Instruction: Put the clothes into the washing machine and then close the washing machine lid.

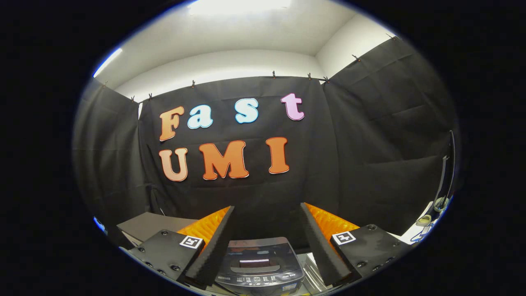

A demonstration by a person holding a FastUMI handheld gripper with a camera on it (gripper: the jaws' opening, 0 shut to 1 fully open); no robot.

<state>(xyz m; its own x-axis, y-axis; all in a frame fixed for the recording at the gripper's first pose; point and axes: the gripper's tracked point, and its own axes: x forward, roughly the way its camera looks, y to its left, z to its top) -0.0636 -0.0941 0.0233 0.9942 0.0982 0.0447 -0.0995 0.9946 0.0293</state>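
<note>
Now | gripper (267, 213) fingers spread wide, holding nothing | small dark-grey top-loading washing machine (259, 267) near, between them, glossy lid down | black cloth wall far

Recording booth, lab-type: black cloth walls (370, 135) clipped up, white ceiling (246, 33), small washing machine (259, 265).

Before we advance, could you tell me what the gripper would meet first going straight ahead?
Probably the black cloth wall: the open gripper aims above the washing machine below its fingers; depth unclear.
</note>
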